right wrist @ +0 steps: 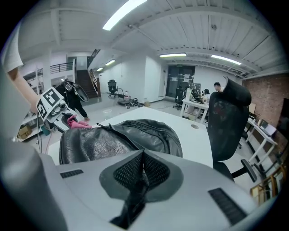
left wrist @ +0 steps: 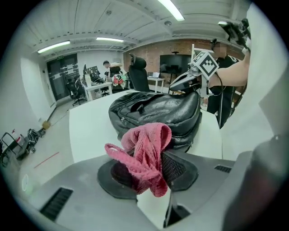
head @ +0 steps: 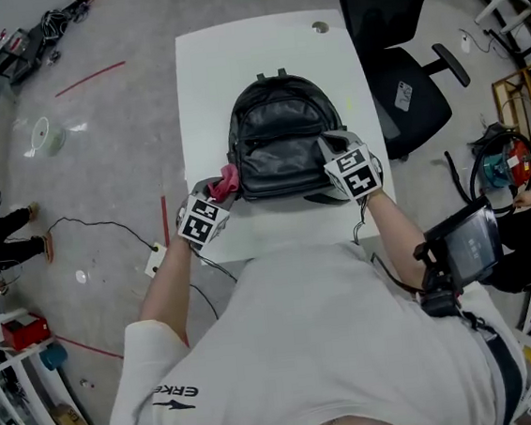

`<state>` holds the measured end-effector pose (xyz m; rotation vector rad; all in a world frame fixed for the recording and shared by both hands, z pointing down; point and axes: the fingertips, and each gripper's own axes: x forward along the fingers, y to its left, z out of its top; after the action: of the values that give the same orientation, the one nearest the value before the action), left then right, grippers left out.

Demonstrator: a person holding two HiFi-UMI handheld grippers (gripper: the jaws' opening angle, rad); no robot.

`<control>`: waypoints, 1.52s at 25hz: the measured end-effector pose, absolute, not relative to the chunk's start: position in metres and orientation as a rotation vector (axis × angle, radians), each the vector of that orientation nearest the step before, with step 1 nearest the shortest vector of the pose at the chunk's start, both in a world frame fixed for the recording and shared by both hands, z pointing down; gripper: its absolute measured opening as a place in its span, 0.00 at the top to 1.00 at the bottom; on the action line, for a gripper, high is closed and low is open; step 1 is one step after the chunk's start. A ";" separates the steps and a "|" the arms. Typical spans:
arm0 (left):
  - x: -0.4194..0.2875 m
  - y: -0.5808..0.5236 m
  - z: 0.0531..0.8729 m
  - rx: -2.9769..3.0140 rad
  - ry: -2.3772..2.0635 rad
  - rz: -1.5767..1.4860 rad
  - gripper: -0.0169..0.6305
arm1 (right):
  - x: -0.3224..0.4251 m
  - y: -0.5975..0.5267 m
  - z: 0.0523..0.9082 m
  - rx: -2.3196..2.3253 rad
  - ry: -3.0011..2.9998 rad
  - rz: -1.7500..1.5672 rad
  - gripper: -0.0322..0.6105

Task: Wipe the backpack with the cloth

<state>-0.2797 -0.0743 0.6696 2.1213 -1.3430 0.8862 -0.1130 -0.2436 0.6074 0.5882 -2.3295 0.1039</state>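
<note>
pink cloth (head: 229,179) right beside the black backpack (head: 286,134)
the backpack lies in the middle of the white table (head: 205,81). the left gripper (head: 225,190) pinches the cloth at the bag's 8 o'clock corner. the right gripper (head: 332,145), at its 4 o'clock side, has its jaws pressed together.

Bare table (head: 202,100) left of backpack (head: 280,130), chair (head: 429,109) crowding right

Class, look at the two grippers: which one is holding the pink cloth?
The left gripper: its jaws pinch the pink cloth beside the backpack. The right gripper is closed with no cloth, seemingly on a black strap.
</note>
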 end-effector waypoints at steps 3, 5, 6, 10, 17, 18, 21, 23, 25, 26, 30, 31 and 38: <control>-0.271 -0.062 0.666 2.140 -1.272 0.825 0.76 | -0.116 -0.241 0.606 0.578 -2.332 0.110 0.95; -0.265 -0.055 0.665 2.158 -1.219 0.810 0.76 | -0.117 -0.239 0.606 0.572 -2.336 0.115 0.95; -0.263 -0.052 0.664 2.167 -1.202 0.811 0.76 | -0.118 -0.238 0.606 0.570 -2.337 0.116 0.95; -0.268 -0.050 0.663 2.188 -1.199 0.839 0.76 | -0.120 -0.237 0.607 0.577 -2.337 0.123 0.95; -0.306 -0.090 0.646 2.212 -1.308 0.873 0.76 | -0.118 -0.244 0.606 0.619 -2.342 0.126 0.95; -0.309 -0.103 0.642 2.225 -1.318 0.886 0.76 | -0.116 -0.245 0.606 0.627 -2.341 0.128 0.95; -0.312 -0.142 0.633 2.276 -1.320 0.949 0.76 | -0.113 -0.248 0.604 0.645 -2.340 0.132 0.95; -0.311 -0.169 0.630 2.308 -1.317 0.986 0.76 | -0.111 -0.250 0.601 0.655 -2.336 0.134 0.95; -0.307 -0.197 0.631 2.333 -1.316 1.023 0.76 | -0.107 -0.252 0.601 0.672 -2.331 0.138 0.95; -0.305 -0.211 0.632 2.345 -1.317 1.045 0.76 | -0.104 -0.254 0.600 0.682 -2.329 0.141 0.95; -0.301 -0.262 0.643 2.372 -1.348 1.176 0.76 | -0.097 -0.266 0.602 0.715 -2.324 0.139 0.95; -0.301 -0.273 0.645 2.376 -1.360 1.223 0.76 | -0.096 -0.268 0.603 0.720 -2.323 0.138 0.95; -0.288 -0.328 0.666 2.420 -1.292 1.658 0.76 | -0.090 -0.276 0.605 0.753 -2.310 0.156 0.95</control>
<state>-0.2885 -0.3284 0.6657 2.4205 -1.2924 1.6583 -0.0900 -0.2765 0.6049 0.7529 -2.3101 0.1560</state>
